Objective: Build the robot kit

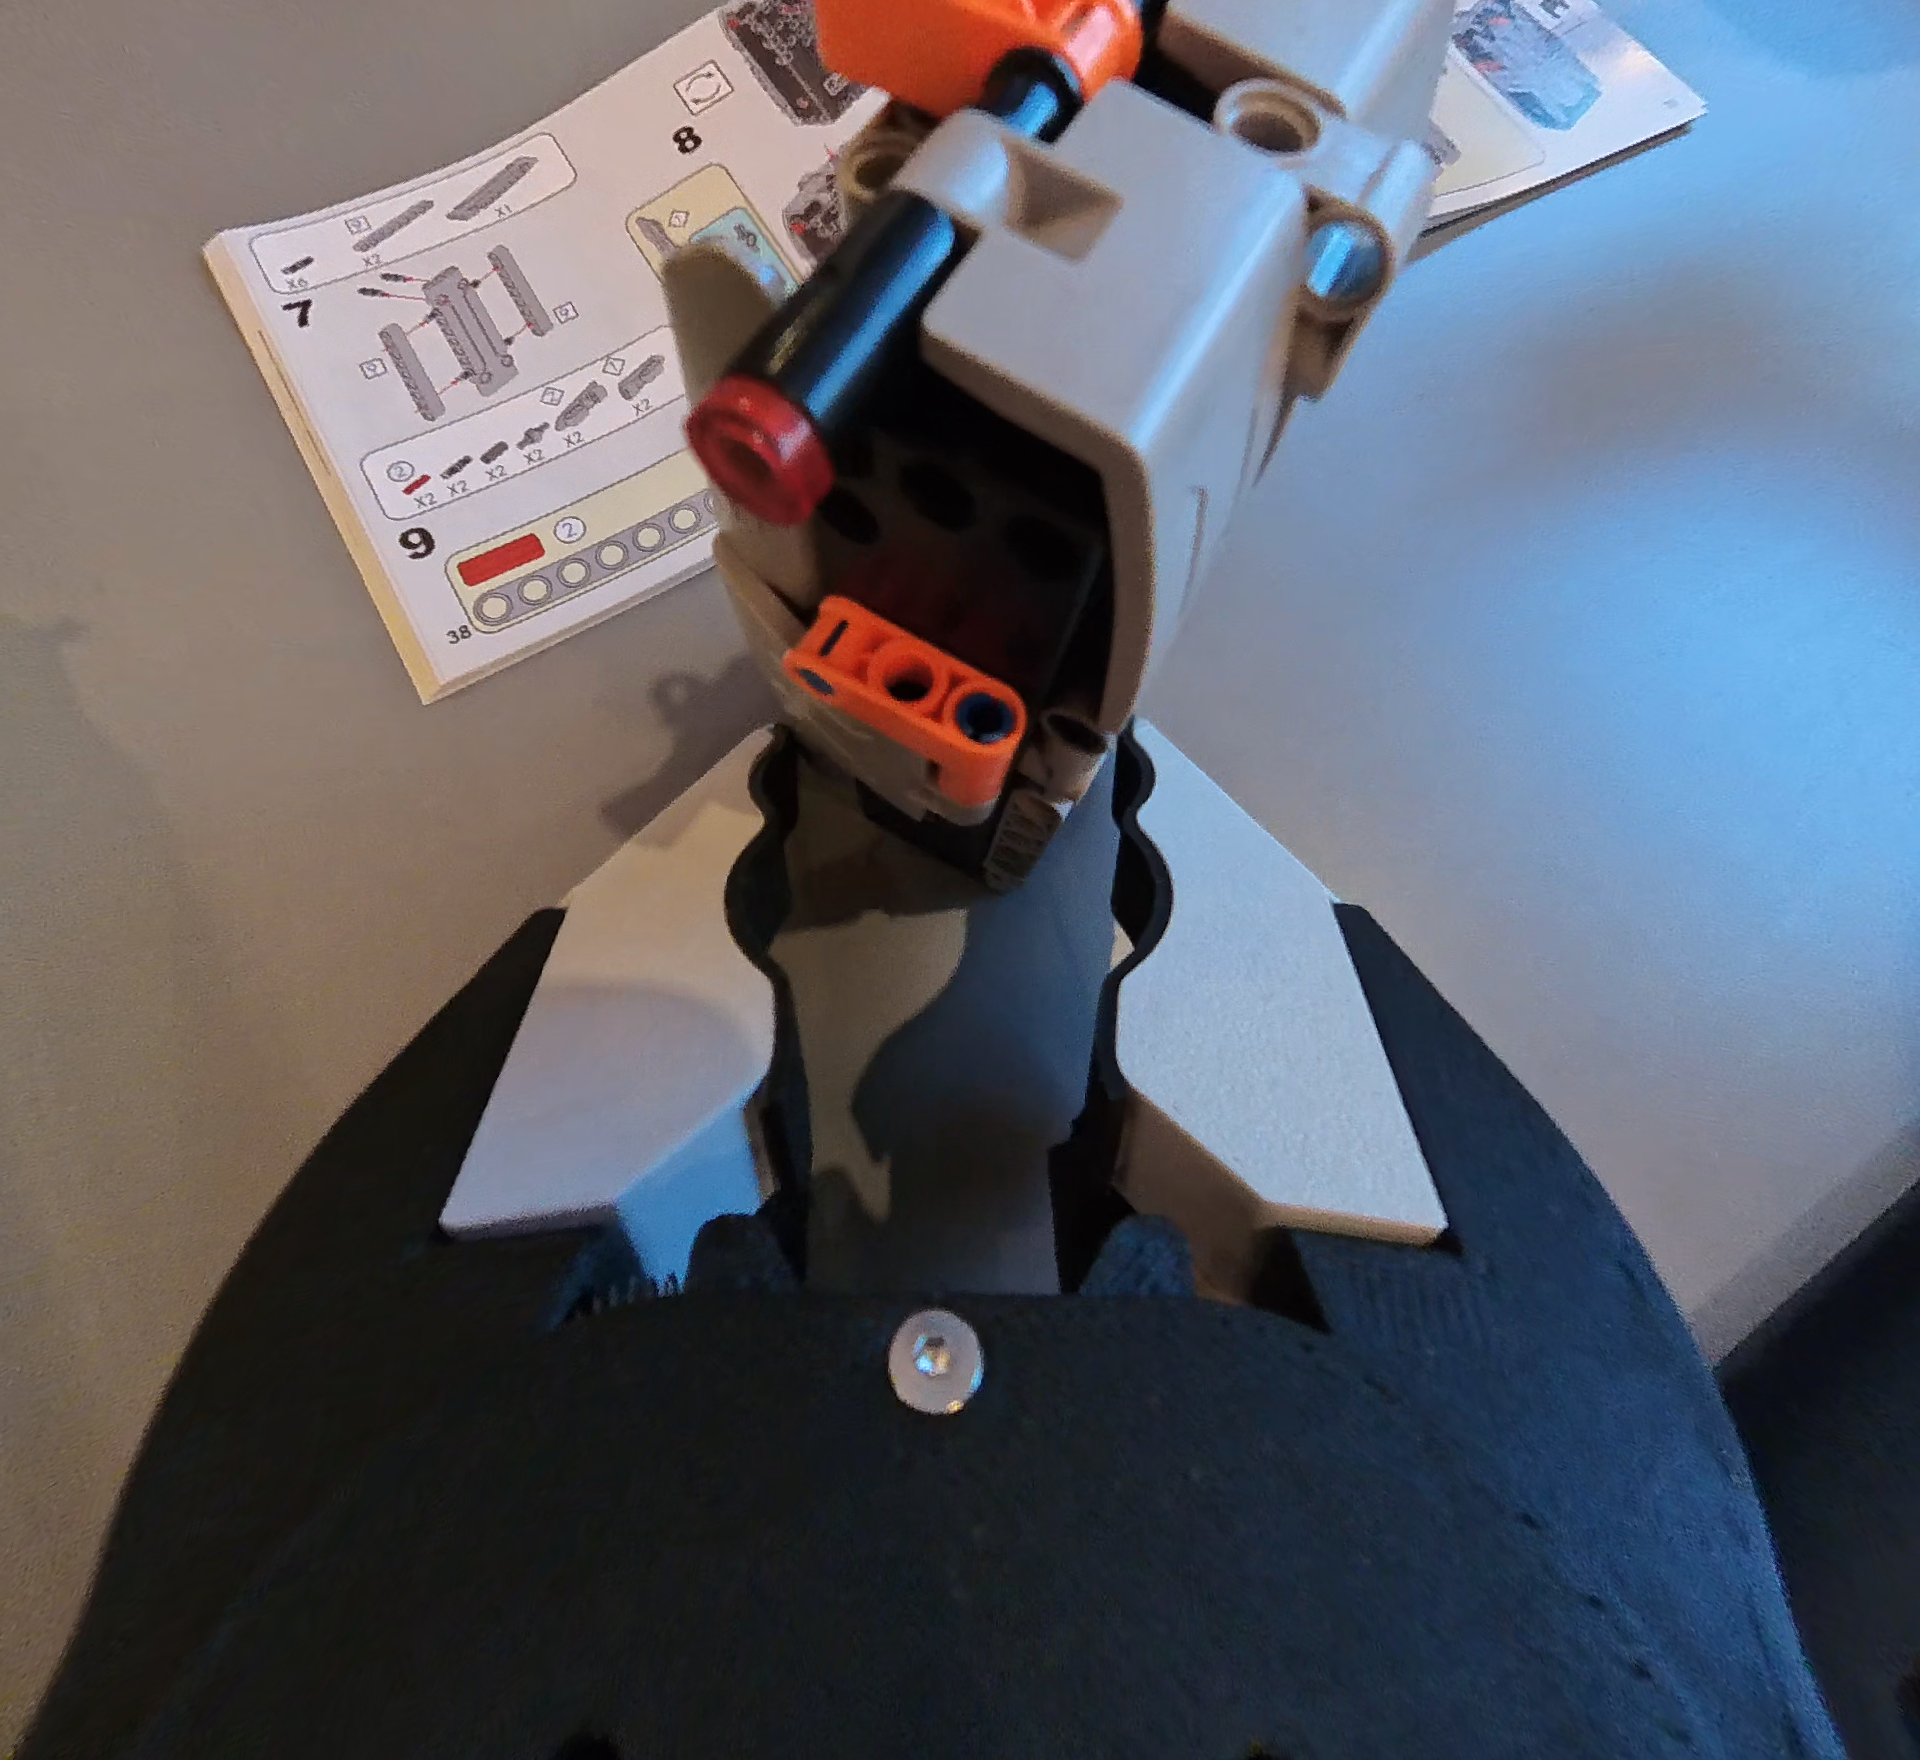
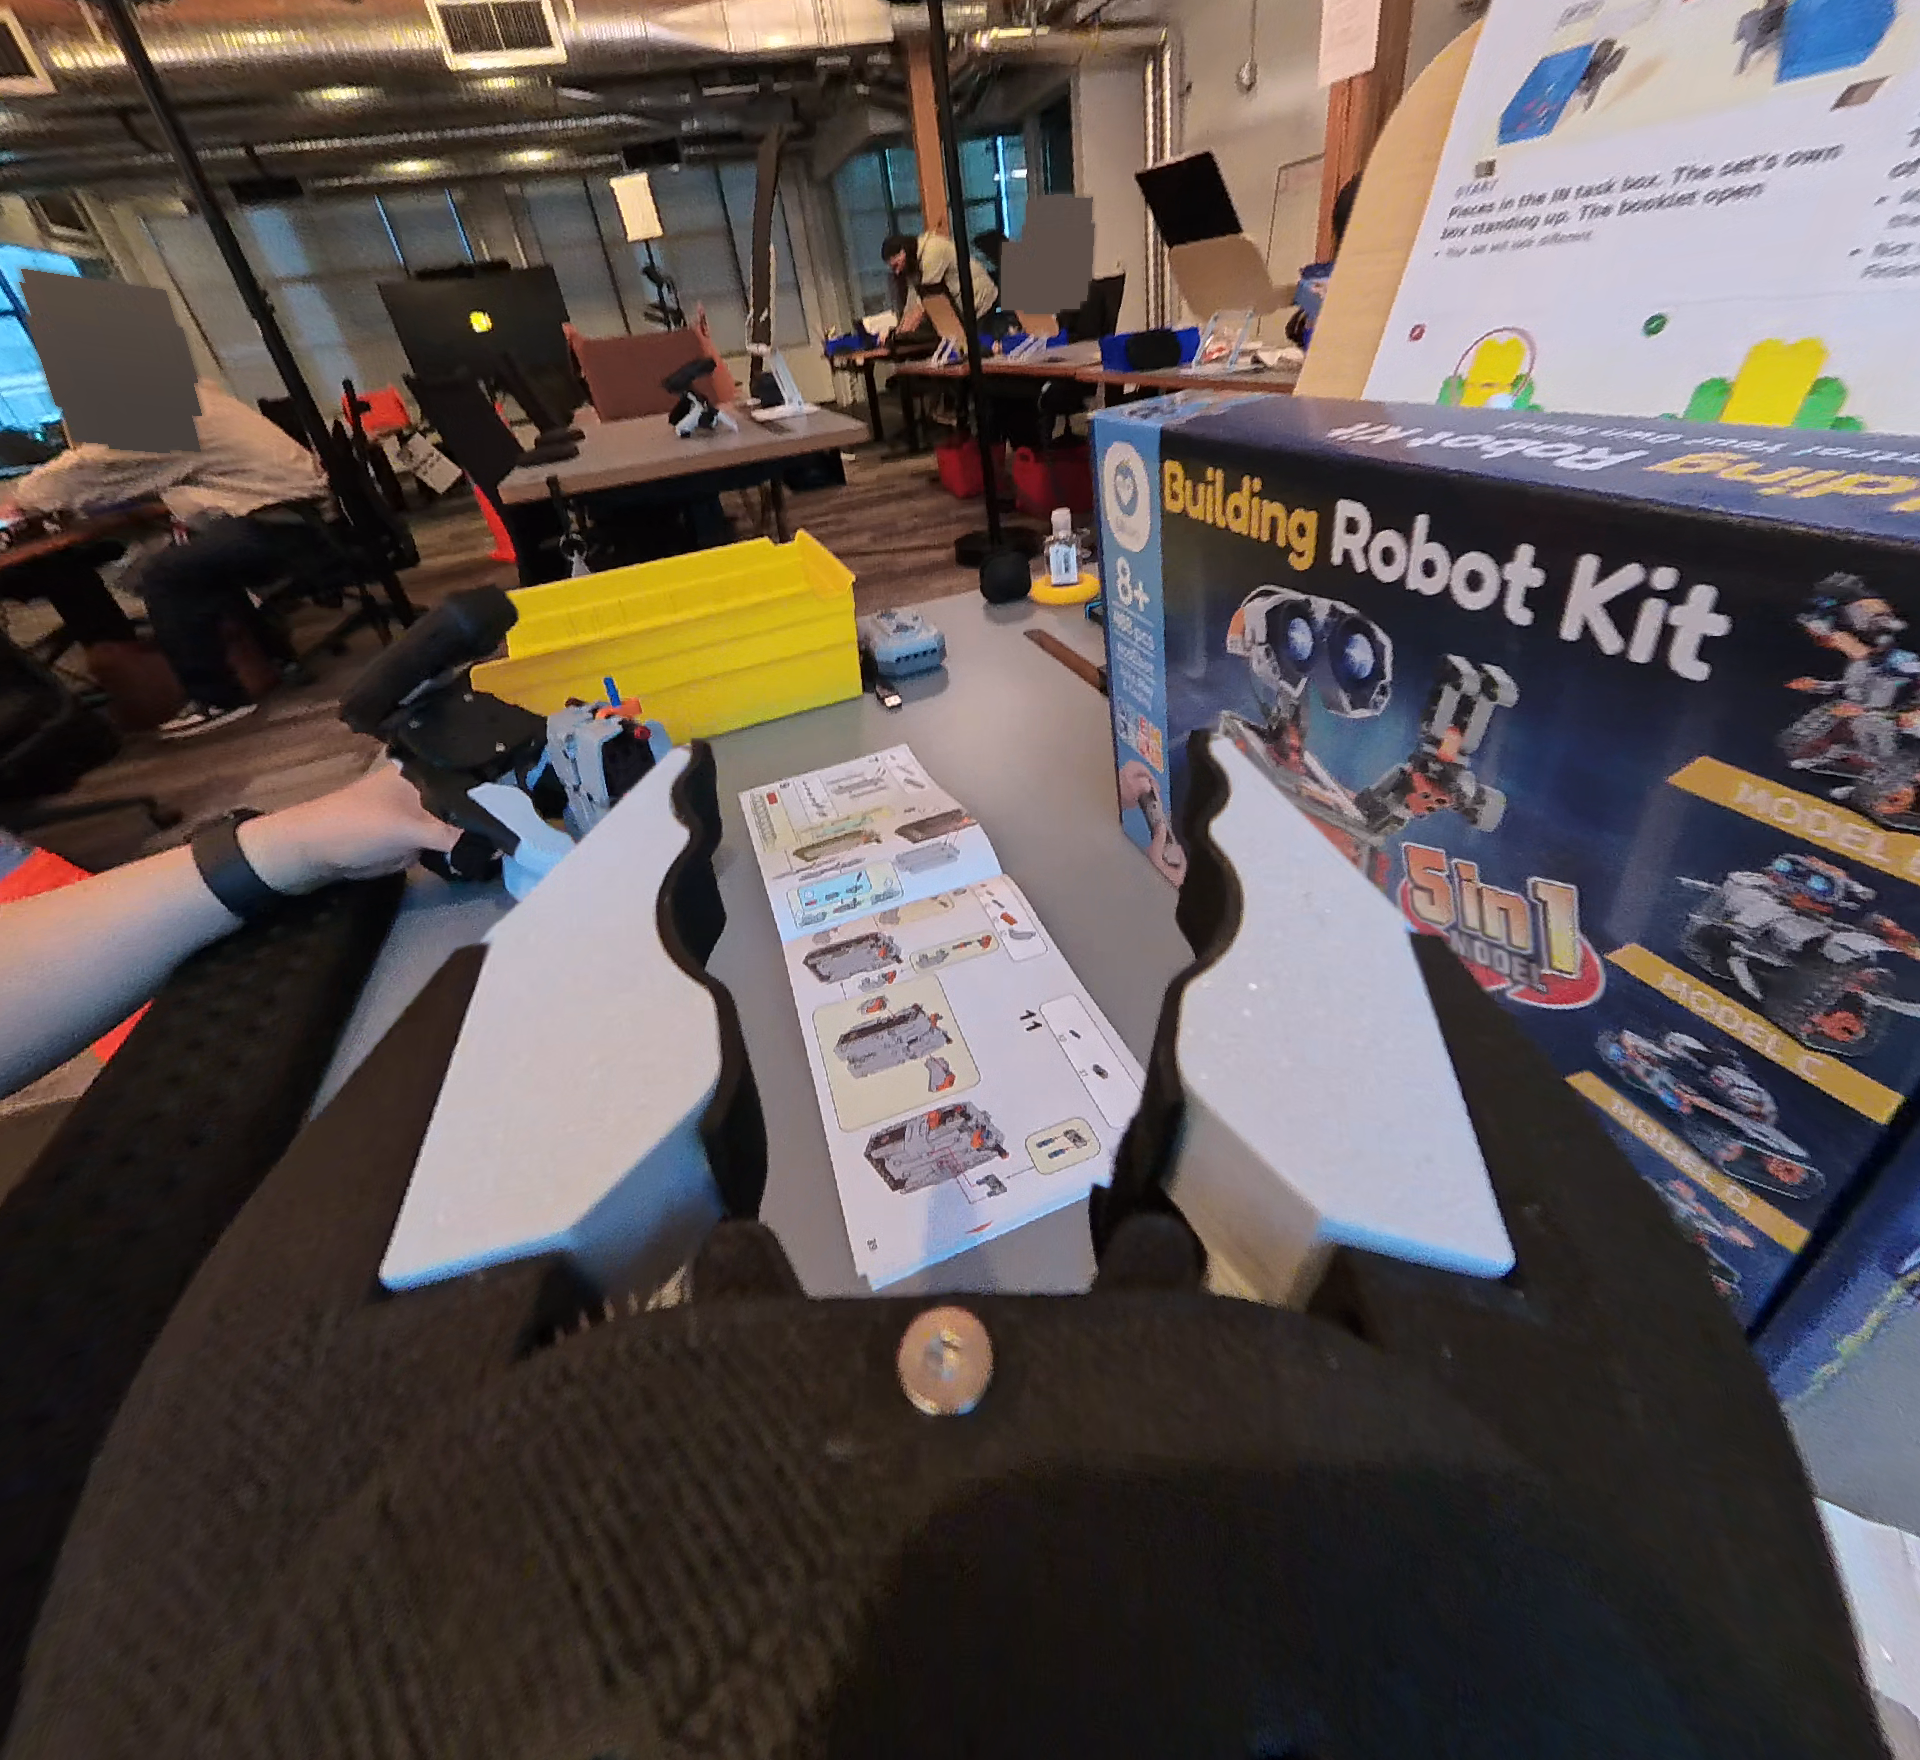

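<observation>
My left gripper [image 1: 951, 775] is shut on the lower end of a grey brick-built assembly [image 1: 1122, 339] and holds it above the table. The assembly carries a black axle with a red bush [image 1: 758, 448], two orange connectors [image 1: 956, 11] and a blue rod at its top. An open instruction booklet [image 1: 488, 380] lies on the table under it. My right gripper [image 2: 951, 796] is open and empty above the same booklet [image 2: 935, 983]. In the right wrist view the left gripper [image 2: 520, 775], held by a hand, shows at the left with the assembly [image 2: 608, 754].
A dark blue kit box [image 2: 1507, 775] stands close on the right, a printed sheet [image 2: 1683, 131] propped behind it. A yellow bin [image 2: 686, 640] and a small grey unit [image 2: 904, 645] sit at the far table edge. People work at desks beyond. Across from one pair of fingers to the other is roughly 40 cm.
</observation>
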A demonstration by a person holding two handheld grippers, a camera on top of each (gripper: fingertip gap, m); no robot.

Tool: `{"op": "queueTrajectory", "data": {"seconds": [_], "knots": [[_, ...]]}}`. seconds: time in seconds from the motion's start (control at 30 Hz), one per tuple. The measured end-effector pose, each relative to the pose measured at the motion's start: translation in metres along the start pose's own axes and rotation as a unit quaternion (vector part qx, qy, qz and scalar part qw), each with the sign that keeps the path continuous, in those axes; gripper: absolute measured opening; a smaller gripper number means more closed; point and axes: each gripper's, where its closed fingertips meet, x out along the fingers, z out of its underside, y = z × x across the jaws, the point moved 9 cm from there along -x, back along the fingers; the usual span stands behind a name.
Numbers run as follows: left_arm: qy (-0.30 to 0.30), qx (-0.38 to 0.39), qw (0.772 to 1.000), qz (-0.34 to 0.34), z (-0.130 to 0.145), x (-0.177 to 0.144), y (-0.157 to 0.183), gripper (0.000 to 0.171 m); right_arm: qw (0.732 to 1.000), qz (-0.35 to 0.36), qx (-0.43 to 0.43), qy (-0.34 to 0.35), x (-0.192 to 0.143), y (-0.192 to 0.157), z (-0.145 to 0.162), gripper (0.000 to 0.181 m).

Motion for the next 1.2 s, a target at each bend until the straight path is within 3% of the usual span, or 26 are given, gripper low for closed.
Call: {"op": "queueTrajectory", "data": {"seconds": [0.27,0.6,1.2], "knots": [[0.005,-0.018,1.0,0.007,0.002,-0.004,-0.002,0.061,1.0,-0.002,-0.017,-0.024,-0.002,-0.007,-0.002,0.09],[0.007,-0.021,1.0,0.015,0.002,-0.003,-0.004,0.061,0.985,0.111,-0.083,-0.1,-0.021,0.006,0.004,0.086],[0.006,-0.011,0.999,0.03,0.001,-0.002,-0.006,0.06,0.974,0.113,-0.102,-0.17,-0.001,0.012,0.02,0.082]]}}
